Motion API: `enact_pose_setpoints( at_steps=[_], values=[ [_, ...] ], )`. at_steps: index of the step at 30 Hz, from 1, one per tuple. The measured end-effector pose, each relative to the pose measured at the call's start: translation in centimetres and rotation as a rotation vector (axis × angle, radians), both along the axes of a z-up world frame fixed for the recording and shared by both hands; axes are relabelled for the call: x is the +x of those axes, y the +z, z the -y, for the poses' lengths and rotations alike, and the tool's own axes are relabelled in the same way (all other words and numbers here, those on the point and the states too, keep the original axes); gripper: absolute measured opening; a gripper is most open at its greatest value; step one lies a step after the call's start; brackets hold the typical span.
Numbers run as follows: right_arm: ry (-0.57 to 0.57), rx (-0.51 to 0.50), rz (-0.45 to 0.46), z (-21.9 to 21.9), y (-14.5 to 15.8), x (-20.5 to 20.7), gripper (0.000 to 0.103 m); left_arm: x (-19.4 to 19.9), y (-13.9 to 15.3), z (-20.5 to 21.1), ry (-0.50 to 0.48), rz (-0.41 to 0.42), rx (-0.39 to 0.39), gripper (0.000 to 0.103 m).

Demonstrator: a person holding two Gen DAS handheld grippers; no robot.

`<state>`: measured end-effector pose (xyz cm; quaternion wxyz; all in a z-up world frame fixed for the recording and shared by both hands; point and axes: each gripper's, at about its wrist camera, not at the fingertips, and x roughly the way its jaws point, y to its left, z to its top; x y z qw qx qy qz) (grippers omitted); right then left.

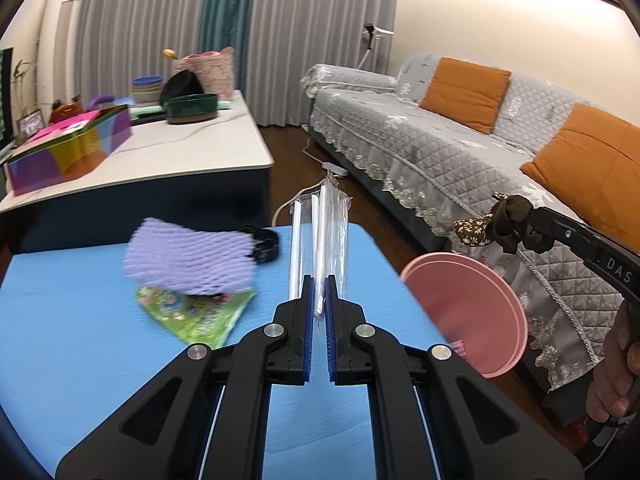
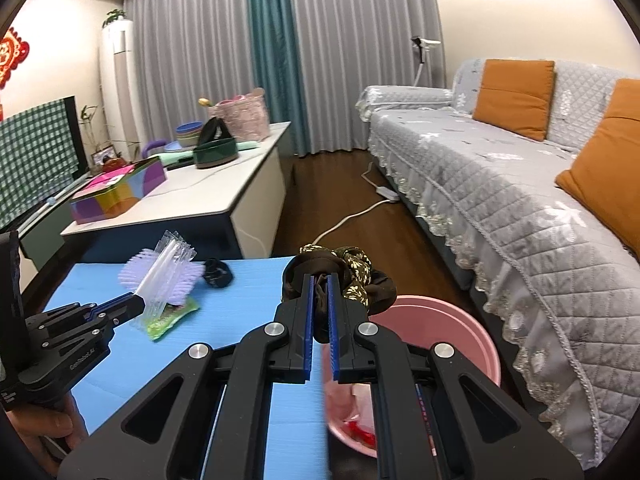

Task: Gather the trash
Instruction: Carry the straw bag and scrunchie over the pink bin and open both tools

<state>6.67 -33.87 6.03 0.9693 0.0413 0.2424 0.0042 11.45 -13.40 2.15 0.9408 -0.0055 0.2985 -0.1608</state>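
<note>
My left gripper [image 1: 319,280] is shut on a clear plastic pack of white straws [image 1: 320,236] and holds it above the blue table [image 1: 80,344]; it also shows in the right wrist view [image 2: 138,302] with the straw pack [image 2: 164,276]. My right gripper [image 2: 319,280] is shut on a brown floral scrunchie [image 2: 352,276], held over the pink bin [image 2: 452,332] beside the table; the scrunchie also shows in the left wrist view [image 1: 496,226]. A purple foam net [image 1: 192,256], a green snack wrapper [image 1: 200,316] and a black scrunchie [image 1: 264,244] lie on the table.
The pink bin [image 1: 472,312] stands at the table's right edge with some red and white trash inside. A grey sofa [image 1: 460,152] with orange cushions is to the right. A white coffee table [image 1: 168,156] with a colourful box and bowls stands behind. A white power cord lies on the floor.
</note>
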Motion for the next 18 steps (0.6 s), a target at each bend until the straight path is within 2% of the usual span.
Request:
enact_pose_setpoints(
  at_steps=[18],
  values=[
    [-0.167,-0.051,-0.011,7.3,-1.4,-0.9,0.007,0.8,-0.7,9.2,-0.172,-0.014,0.007,0.005]
  ],
)
